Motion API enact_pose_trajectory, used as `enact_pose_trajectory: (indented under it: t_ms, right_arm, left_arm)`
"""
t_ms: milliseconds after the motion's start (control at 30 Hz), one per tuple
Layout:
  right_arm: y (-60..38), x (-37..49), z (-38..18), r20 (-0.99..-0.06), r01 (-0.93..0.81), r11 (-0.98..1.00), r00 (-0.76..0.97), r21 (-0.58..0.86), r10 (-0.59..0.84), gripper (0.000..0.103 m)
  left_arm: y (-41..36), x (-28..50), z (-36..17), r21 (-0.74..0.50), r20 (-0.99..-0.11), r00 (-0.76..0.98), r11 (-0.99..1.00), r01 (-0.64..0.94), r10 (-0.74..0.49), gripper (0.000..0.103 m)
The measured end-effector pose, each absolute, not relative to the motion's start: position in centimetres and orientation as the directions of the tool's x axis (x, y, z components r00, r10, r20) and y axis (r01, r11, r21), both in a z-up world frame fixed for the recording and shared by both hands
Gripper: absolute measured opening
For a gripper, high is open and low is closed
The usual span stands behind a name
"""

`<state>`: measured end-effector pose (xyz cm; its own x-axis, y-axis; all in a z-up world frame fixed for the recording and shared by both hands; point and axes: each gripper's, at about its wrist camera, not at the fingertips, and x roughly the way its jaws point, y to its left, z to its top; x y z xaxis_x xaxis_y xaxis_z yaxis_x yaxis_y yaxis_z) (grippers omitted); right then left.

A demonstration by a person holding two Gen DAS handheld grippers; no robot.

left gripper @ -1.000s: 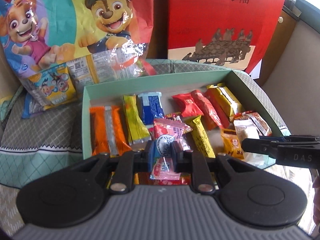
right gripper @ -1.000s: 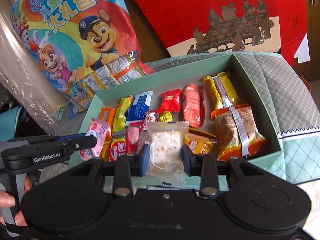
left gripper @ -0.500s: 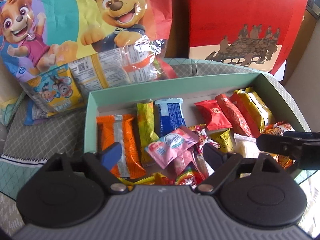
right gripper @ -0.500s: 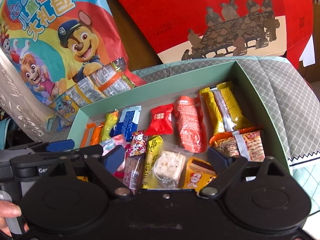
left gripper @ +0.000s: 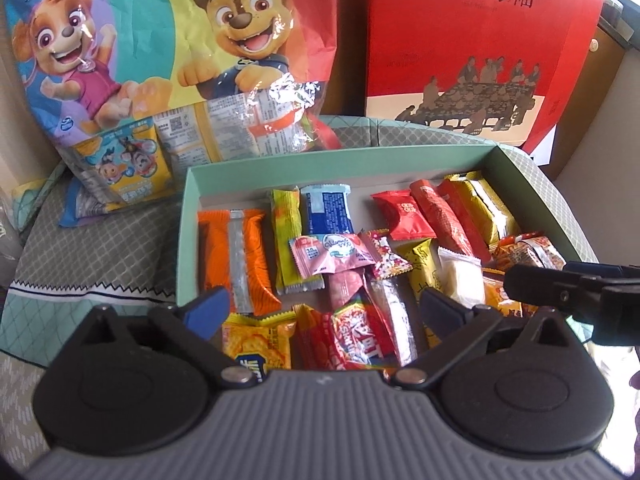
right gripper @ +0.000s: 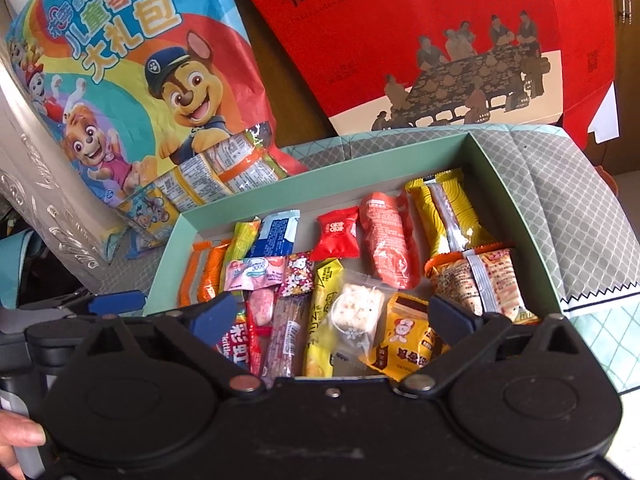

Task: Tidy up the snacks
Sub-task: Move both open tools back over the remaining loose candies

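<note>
A shallow green box [left gripper: 192, 196] [right gripper: 516, 184] holds several wrapped snacks. A pink snack packet [left gripper: 328, 252] [right gripper: 256, 274] lies loose in its middle, beside an orange bar [left gripper: 236, 256] and a blue packet [left gripper: 326, 210]. A clear packet with a white rice cake [right gripper: 356, 312] [left gripper: 460, 280] lies near the front. My left gripper [left gripper: 322, 310] is open and empty above the box's front edge. My right gripper [right gripper: 334, 318] is open and empty above the front snacks. Each gripper shows at the edge of the other's view.
A large cartoon-dog snack bag [left gripper: 168, 52] [right gripper: 132, 92] leans behind the box on the left, with small packets spilling from it. A red gift box [left gripper: 480, 48] [right gripper: 440, 40] stands behind on the right. The green box rests on a quilted grey and teal cloth [left gripper: 92, 248].
Both grippers opened. The left let go of the pink packet and the right let go of the rice cake packet; both now lie in the box. Both grippers drew back slightly.
</note>
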<state>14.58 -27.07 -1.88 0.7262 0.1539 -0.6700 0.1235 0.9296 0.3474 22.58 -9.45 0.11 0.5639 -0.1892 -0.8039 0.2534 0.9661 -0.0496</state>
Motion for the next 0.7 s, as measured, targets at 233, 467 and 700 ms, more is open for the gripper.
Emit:
enact_pose_trajectory:
  t_ms: [233,467,700]
  right_arm:
    - [-26.4,11.5,-0.9,-0.663,0.118,0.932,0.733,0.343,0.151,0.103]
    - [-25.4,8.2,-0.4,-0.664,0.111,0.934,0.731,0.34,0.156,0.103]
    - [-24.2,5.0,-2.1,-0.693,0.11,0.931,0.7,0.347,0.175,0.103]
  left_arm:
    - [-8.9,19.6,1.7,-0.063,-0.793,0.574,0.964,0.259,-0.206,0.103]
    - [-7.9,16.2,2.3,-0.073,-0.789,0.575,0.962,0.263,-0.217,0.103]
    - [-6.0,12.5,0.4,-0.063,-0.814,0.546,0.964,0.258,-0.199,0.103]
